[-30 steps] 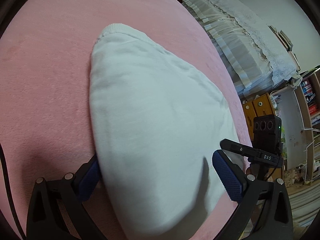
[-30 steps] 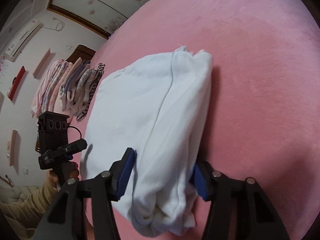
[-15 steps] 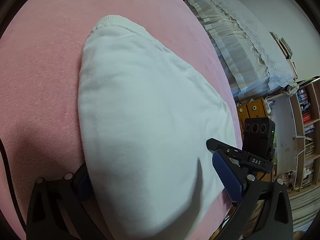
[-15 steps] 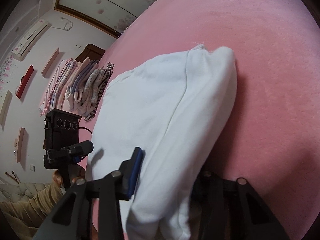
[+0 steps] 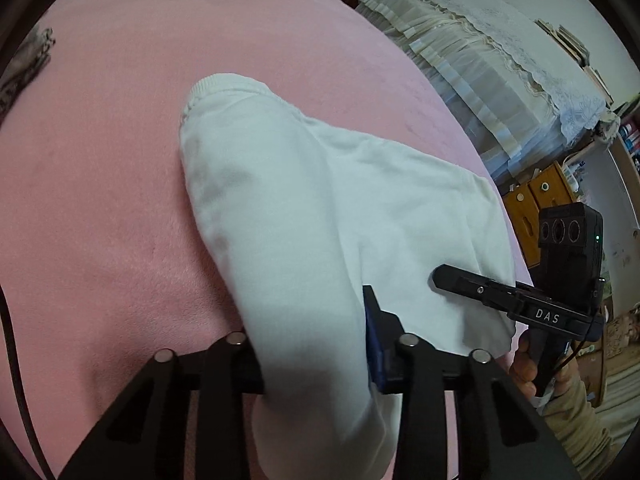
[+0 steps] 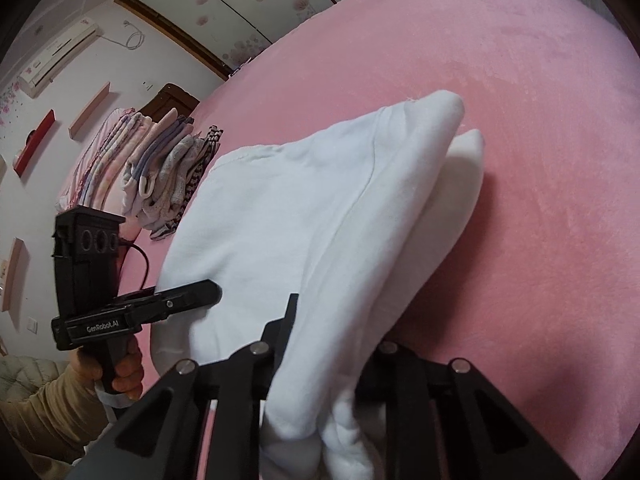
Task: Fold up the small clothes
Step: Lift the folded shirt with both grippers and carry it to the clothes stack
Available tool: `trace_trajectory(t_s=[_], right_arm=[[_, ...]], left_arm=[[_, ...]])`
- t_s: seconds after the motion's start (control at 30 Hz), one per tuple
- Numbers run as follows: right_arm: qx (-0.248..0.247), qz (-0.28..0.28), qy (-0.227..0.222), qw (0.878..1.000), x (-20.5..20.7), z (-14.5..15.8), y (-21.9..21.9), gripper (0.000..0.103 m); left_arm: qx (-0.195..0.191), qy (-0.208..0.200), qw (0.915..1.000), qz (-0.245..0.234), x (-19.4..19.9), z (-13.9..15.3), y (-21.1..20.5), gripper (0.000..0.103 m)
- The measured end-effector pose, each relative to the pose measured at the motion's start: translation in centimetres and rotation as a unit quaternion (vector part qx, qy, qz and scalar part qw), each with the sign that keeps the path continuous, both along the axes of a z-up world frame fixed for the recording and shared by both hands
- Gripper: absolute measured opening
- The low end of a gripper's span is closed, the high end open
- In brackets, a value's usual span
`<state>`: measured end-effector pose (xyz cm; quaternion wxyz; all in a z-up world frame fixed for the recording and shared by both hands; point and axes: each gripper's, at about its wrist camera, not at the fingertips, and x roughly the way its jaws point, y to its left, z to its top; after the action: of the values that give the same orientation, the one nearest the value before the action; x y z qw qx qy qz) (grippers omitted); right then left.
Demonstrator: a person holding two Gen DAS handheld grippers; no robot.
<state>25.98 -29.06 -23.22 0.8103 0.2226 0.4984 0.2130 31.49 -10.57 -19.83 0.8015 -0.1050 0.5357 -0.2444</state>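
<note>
A white folded garment (image 5: pixel 312 216) lies on the pink bed cover (image 5: pixel 100 160). My left gripper (image 5: pixel 312 344) is shut on its near left edge, the cloth bunched between the jaws. My right gripper (image 6: pixel 324 344) is shut on the garment (image 6: pixel 320 216) at its near right edge, where folded layers hang below the jaws. Each gripper shows in the other's view: the right one (image 5: pixel 520 300) at the garment's right corner, the left one (image 6: pixel 120 316) at its left corner.
A pile of folded striped and patterned clothes (image 6: pixel 160 168) sits at the far left of the bed. A frilled cream bedspread (image 5: pixel 480 52) and wooden drawers (image 5: pixel 536 200) lie beyond the bed's right edge. The pink cover (image 6: pixel 520 120) stretches to the far side.
Both grippers went from open around the garment's near edge to shut on it. The near edge has lifted off the cover and bunched up.
</note>
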Motion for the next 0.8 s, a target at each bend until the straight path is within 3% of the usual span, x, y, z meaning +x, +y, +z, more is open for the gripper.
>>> trace_trajectory(t_s=[0.23,0.47,0.63,0.8], right_arm=[[-0.017,-0.005,-0.020,1.000,-2.0,3.0,1.8,0.018],[-0.012,-0.004,-0.038,0.999,-3.8,6.6,4.5,0.018],[-0.003,0.015,-0.056,0.998,-3.5,10.4,9.0,0.018],[0.028,0.044,-0.080,0.995,-0.9,14.7,15.3,0.018]], left_arm=[[0.016,-0.020,0.9997,-0.006,-1.6,3.1,0.1,0.028],[0.008,-0.042,0.9991,-0.001,-3.4,7.2,3.0,0.027],[0.008,-0.058,0.9981,0.019,-4.4,11.3,8.2,0.027],[0.025,-0.092,0.9945,0.045,-4.1,17.4,15.8,0.027]])
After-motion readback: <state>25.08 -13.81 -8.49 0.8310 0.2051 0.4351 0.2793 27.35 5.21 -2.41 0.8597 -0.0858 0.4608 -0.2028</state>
